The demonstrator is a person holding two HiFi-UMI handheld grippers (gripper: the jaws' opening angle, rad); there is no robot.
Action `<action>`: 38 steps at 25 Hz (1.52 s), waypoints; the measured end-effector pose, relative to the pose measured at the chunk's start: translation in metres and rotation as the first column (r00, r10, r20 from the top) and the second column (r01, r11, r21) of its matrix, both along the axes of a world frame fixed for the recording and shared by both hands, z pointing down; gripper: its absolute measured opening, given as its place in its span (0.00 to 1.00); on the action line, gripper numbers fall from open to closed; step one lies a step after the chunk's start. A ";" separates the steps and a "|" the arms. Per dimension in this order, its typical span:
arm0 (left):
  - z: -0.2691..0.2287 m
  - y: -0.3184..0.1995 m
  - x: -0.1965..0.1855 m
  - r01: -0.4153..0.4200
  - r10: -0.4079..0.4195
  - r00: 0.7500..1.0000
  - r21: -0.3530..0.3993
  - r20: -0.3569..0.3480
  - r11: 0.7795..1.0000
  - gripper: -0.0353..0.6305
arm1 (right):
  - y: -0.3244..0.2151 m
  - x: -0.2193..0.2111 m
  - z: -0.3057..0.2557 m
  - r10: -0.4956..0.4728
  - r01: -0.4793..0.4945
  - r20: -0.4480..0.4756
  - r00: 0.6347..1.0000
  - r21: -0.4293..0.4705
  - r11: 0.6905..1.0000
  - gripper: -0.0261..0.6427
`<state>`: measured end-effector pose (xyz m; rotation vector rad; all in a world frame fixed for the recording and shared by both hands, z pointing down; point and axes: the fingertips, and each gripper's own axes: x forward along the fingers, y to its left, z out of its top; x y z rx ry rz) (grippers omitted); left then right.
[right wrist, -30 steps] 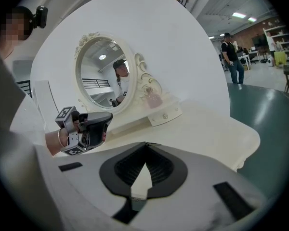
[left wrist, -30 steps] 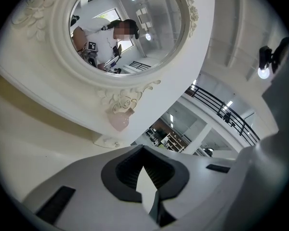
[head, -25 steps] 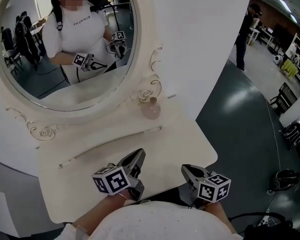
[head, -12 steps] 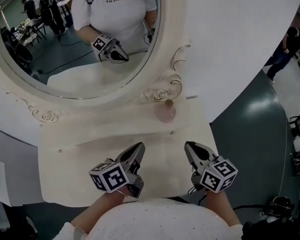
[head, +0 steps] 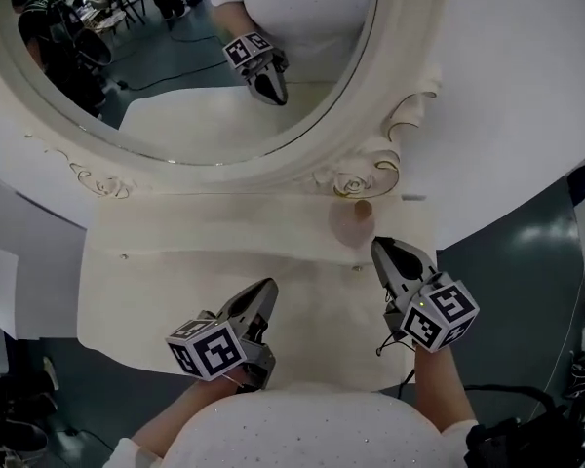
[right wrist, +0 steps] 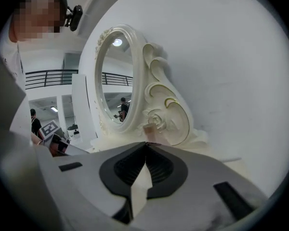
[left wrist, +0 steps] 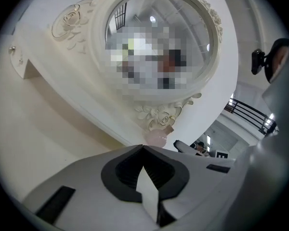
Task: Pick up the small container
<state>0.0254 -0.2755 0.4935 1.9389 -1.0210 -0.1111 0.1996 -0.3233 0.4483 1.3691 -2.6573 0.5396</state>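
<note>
Right claw (head: 379,249), jaws together like the left claw (head: 267,291), has advanced beside the small rounded pink container (head: 348,225); opening needed next.

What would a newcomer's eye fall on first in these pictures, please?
The big oval mirror in its carved cream frame fills the top of the head view. At its lower right, a small pink container stands on the table, just ahead of the shut right gripper; the shut left gripper is nearer the front edge.
</note>
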 end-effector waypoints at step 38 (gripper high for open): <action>0.025 0.005 -0.033 0.139 -0.137 0.989 -0.051 0.047 0.989 0.05 | -0.062 -0.032 0.006 -0.045 0.072 -0.203 0.978 0.124 0.990 0.34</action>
